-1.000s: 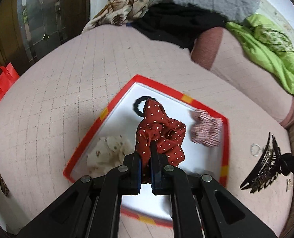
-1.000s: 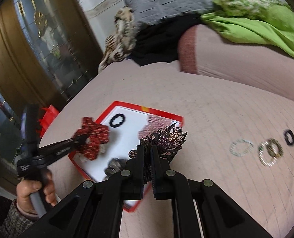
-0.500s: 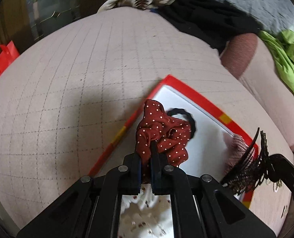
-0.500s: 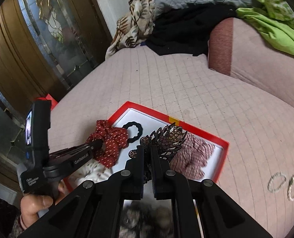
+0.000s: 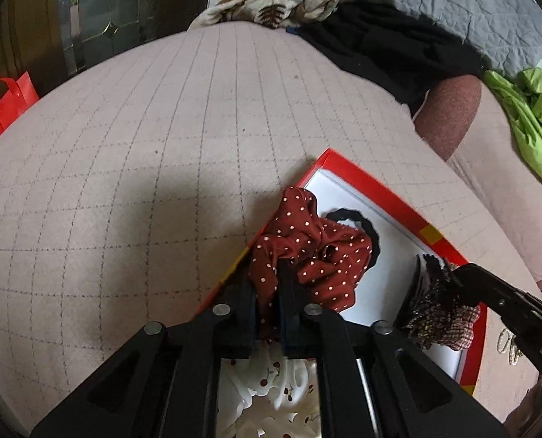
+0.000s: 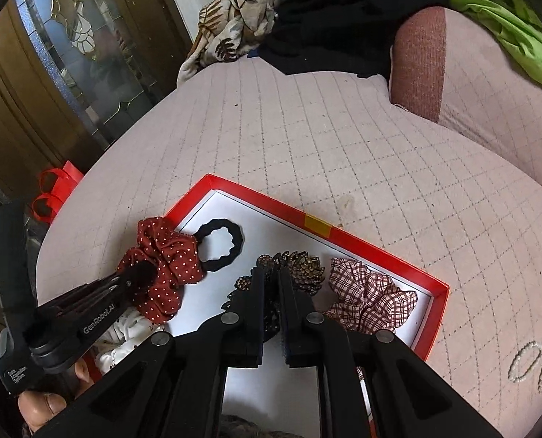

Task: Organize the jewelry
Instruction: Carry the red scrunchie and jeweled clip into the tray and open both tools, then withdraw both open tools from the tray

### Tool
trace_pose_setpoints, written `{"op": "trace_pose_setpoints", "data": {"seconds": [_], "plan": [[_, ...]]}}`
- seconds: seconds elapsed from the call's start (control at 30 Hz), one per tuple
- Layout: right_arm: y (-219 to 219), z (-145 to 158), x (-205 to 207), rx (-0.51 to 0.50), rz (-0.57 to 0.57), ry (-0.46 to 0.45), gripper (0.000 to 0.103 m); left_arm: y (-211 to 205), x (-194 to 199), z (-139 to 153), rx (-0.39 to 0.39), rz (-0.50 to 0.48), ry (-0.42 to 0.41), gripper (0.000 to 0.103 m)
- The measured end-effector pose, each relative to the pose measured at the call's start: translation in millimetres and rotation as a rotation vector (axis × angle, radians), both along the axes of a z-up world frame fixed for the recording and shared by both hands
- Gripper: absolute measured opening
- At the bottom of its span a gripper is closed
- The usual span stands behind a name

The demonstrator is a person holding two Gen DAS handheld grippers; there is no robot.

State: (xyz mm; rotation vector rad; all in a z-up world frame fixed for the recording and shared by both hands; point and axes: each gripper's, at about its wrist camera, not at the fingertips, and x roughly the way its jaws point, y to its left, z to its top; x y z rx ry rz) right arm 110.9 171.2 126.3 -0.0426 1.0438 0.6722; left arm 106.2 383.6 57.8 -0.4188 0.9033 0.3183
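My left gripper (image 5: 270,284) is shut on a red polka-dot scrunchie (image 5: 307,252), holding it at the left edge of a red-rimmed white tray (image 5: 380,197); it also shows in the right wrist view (image 6: 161,266). My right gripper (image 6: 271,281) is shut on a dark jewelled claw hair clip (image 6: 300,264) low over the tray's middle (image 6: 344,235); the clip shows in the left wrist view (image 5: 431,303). A black hair tie (image 6: 218,244), a plaid scrunchie (image 6: 369,301) and a white cherry-print scrunchie (image 5: 271,394) lie in the tray.
The tray sits on a pink quilted bed (image 6: 325,146). Beaded bracelets (image 6: 526,359) lie on the bed right of the tray. Piled clothes, black (image 6: 344,18) and green (image 6: 508,22), lie at the back. A red bag (image 5: 8,98) and a glass door stand left.
Both grippers have come lower and closer to the tray. The red scrunchie moved toward the tray's left edge, and the claw clip moved over the tray's middle beside the plaid scrunchie.
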Motion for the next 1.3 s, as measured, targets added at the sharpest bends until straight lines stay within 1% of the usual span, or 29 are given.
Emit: {"op": "trace_pose_setpoints", "data": {"seconds": [0.03,0.07,0.1,0.13,0.17,0.2,0.23,0.33,0.37,0.43,0.57,0.6,0.63,0.7,0.77,0.87,0.97,1.03,1.1,1.2,1.3], "plan": [[-0.1,0.4,-0.3,0.0,-0.001,-0.001,0.013,-0.3,-1.2,2.3,0.0,-0.001,-0.013,0.019],[-1.7,0.6,-0.7,0.004,-0.005,0.001,0.022,-1.0,-2.9,5.1,-0.004,-0.004,-0.032,0.022],[-3.2,0.7,-0.7,0.016,-0.008,0.007,0.026,-2.1,-4.5,8.1,-0.004,-0.006,-0.049,0.029],[-5.3,1.9,-1.4,0.029,-0.012,0.011,0.034,-4.0,-6.6,11.5,0.005,-0.005,-0.067,0.036],[-6.1,3.2,-1.9,0.035,-0.015,0.009,0.039,-5.8,-7.7,14.5,0.016,-0.004,-0.08,0.04],[-8.7,6.4,-3.9,0.041,-0.019,0.002,0.04,-7.6,-9.5,17.2,0.027,-0.004,-0.093,0.044],[-11.1,10.2,-6.2,0.042,-0.02,-0.008,0.041,-10.4,-11.6,20.6,0.04,-0.008,-0.11,0.044],[-21.5,21.9,-14.7,0.047,-0.026,-0.037,0.043,-17.1,-15.9,27.6,0.067,-0.023,-0.124,0.044],[-25.4,24.1,-17.2,0.051,-0.029,-0.041,0.047,-19.5,-17.4,30.1,0.078,-0.025,-0.126,0.044],[-40.9,29.2,-26.2,0.057,-0.046,-0.053,0.05,-25.9,-22.3,35.2,0.098,-0.024,-0.125,0.044],[-80.4,27.2,-46.8,0.043,-0.089,-0.041,0.051,-42.7,-40.3,48.7,0.117,-0.036,-0.134,0.045],[-91.1,25.3,-51.9,0.042,-0.102,-0.031,0.051,-46.3,-45.6,51.1,0.125,-0.039,-0.136,0.047],[-100.4,23.8,-55.9,0.043,-0.113,-0.022,0.051,-54.8,-54.9,55.4,0.147,-0.044,-0.139,0.053],[-123.1,20.1,-66.3,0.047,-0.146,0.001,0.051,-64.9,-68.5,60.5,0.178,-0.046,-0.143,0.059],[-144.1,18.0,-76.8,0.059,-0.178,0.021,0.051,-76.2,-81.6,66.2,0.191,-0.052,-0.139,0.059],[-167.1,17.9,-92.0,0.069,-0.207,0.032,0.051,-92.0,-96.0,77.5,0.177,-0.071,-0.131,0.059],[-189.8,20.3,-113.0,0.061,-0.232,0.012,0.051,-114.7,-110.4,92.9,0.183,-0.102,-0.146,0.06],[-207.0,21.3,-129.8,0.055,-0.252,0.0,0.052,-134.0,-119.9,102.6,0.195,-0.132,-0.155,0.062],[-220.6,20.6,-140.8,0.054,-0.271,-0.001,0.053,-150.5,-127.2,108.8,0.199,-0.158,-0.162,0.064],[-241.8,18.9,-154.8,0.053,-0.305,0.0,0.053,-178.6,-138.0,116.4,0.215,-0.199,-0.166,0.065],[-260.1,18.1,-165.3,0.052,-0.339,0.001,0.053,-197.7,-146.4,119.9,0.23,-0.218,-0.166,0.065]]}}
